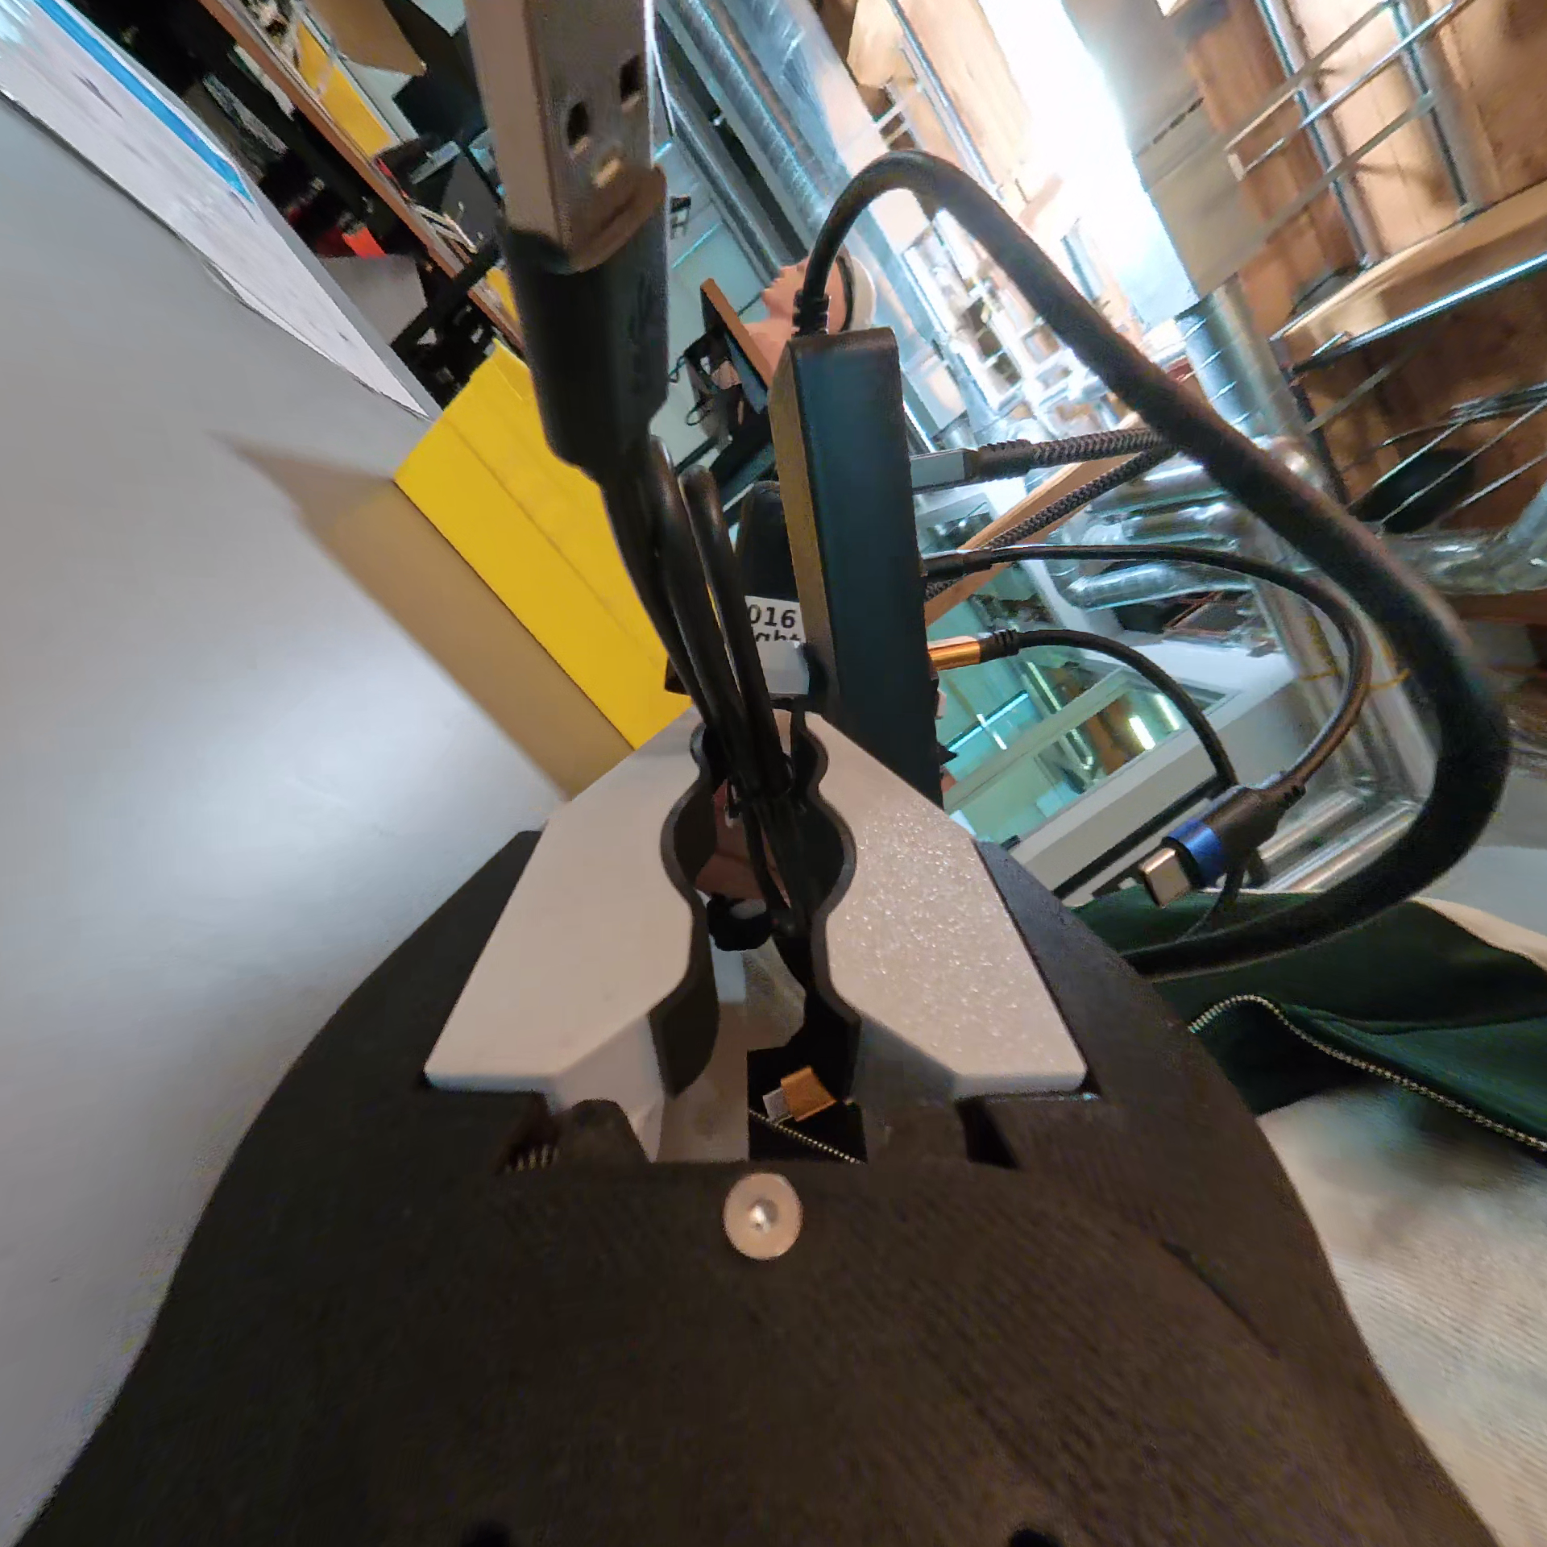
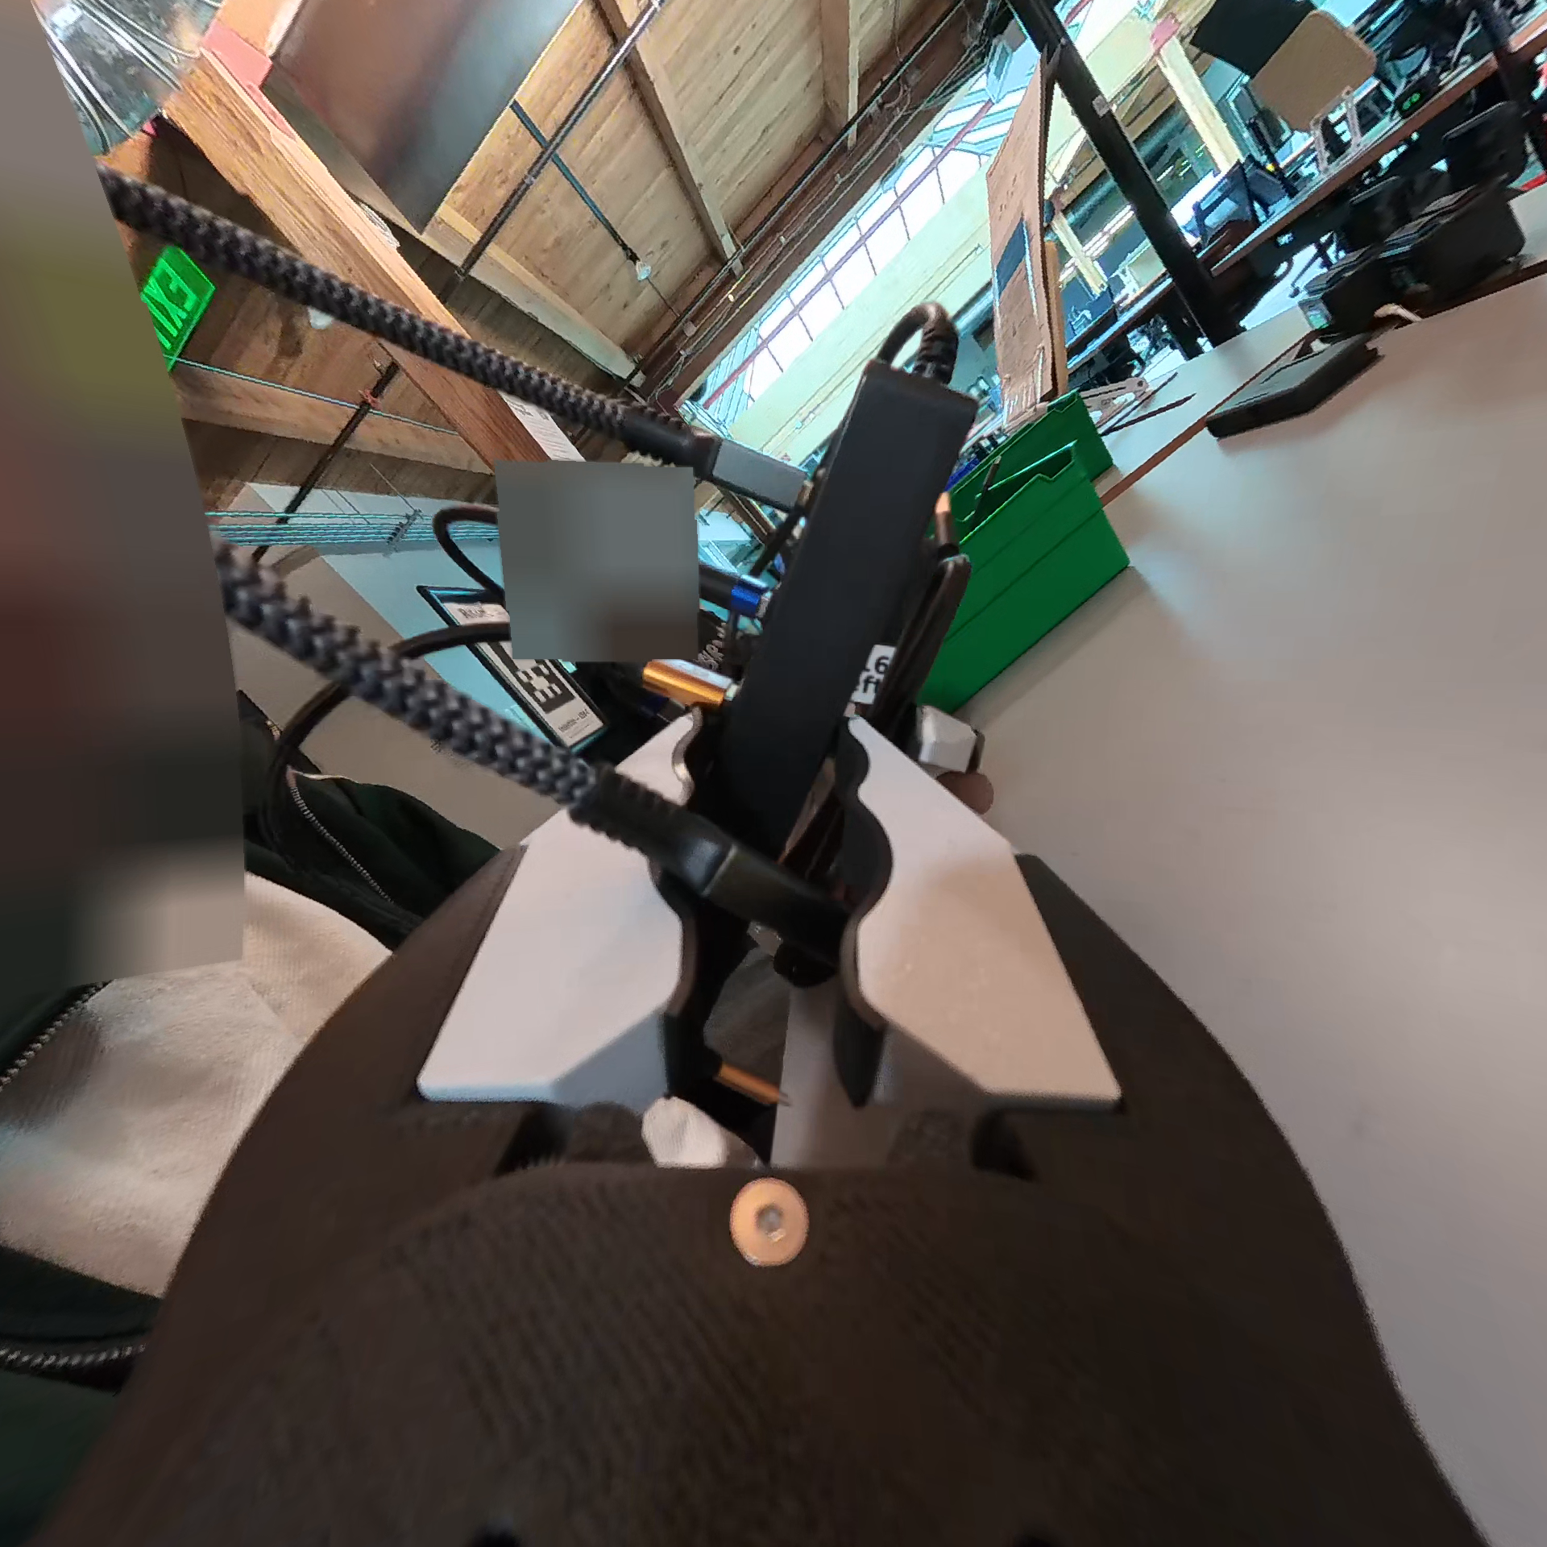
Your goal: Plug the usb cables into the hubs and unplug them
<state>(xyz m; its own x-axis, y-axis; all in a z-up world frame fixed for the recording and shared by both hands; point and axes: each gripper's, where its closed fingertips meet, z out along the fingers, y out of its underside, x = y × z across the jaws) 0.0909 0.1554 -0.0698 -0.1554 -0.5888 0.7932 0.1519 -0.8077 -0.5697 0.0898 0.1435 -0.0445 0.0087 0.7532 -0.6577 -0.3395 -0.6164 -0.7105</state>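
Note:
My left gripper (image 1: 758, 758) is shut on a bundle of black cable (image 1: 720, 603). The cable's grey USB-A plug (image 1: 569, 125) sticks up above the fingers. Just beyond it stands the black hub (image 1: 854, 536), on end. A braided cable's grey plug (image 1: 946, 465), a thin black plug (image 1: 950, 565) and a gold plug (image 1: 963, 653) sit in the hub's right side. A blue-ringed plug (image 1: 1205, 845) hangs loose. My right gripper (image 2: 770, 770) is shut on the hub (image 2: 837, 603). A second braided cable's black plug (image 2: 753, 879) lies across its fingers.
A white table (image 2: 1297, 753) lies to the right, with green bins (image 2: 1030, 569) and a flat black device (image 2: 1289, 393) on it. Yellow bins (image 1: 536, 519) stand at the left. A person's green jacket (image 1: 1339, 1004) is close by. The hub's thick black lead (image 1: 1339, 586) loops wide.

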